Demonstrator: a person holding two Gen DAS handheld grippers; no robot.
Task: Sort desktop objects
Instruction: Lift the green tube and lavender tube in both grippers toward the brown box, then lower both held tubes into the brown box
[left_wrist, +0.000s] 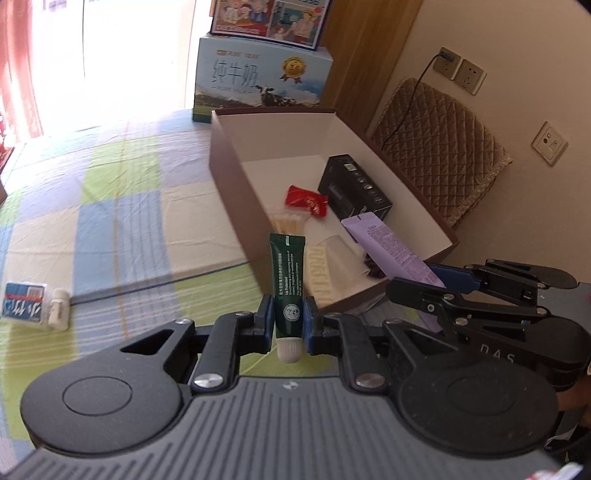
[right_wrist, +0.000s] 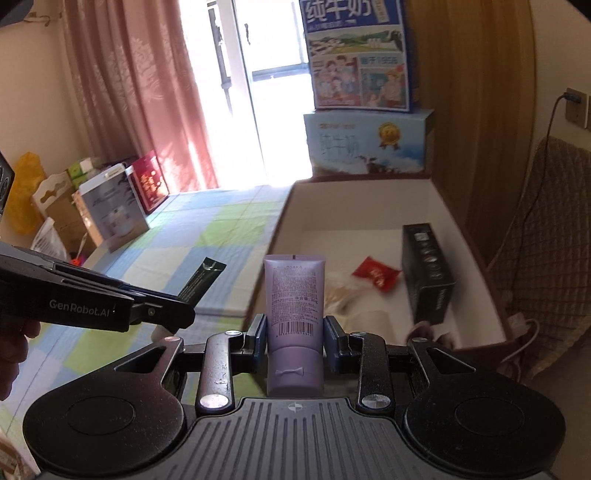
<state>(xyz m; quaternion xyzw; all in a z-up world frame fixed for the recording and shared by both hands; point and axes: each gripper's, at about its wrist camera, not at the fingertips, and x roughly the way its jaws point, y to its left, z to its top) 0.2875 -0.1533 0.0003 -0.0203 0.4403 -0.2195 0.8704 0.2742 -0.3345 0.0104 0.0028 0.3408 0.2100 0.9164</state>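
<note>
My left gripper (left_wrist: 289, 325) is shut on a dark green tube (left_wrist: 287, 280) with a white cap, held upright just before the near wall of the open brown box (left_wrist: 229, 173). My right gripper (right_wrist: 294, 336) is shut on a lilac tube (right_wrist: 294, 295), held over the box's near edge; the lilac tube also shows in the left wrist view (left_wrist: 391, 251). The green tube's tip shows in the right wrist view (right_wrist: 201, 282). Inside the box (right_wrist: 480, 236) lie a black carton (left_wrist: 354, 190), a red sachet (left_wrist: 306, 201), cotton swabs (left_wrist: 286, 223) and a clear packet.
A blue-and-white packet (left_wrist: 24, 304) and a small white bottle (left_wrist: 59, 308) lie on the checked tablecloth at the left. Milk cartons (left_wrist: 258, 81) are stacked behind the box. A quilted chair (left_wrist: 439, 147) stands right of the table. Boxes (right_wrist: 110, 214) stand at the far left edge.
</note>
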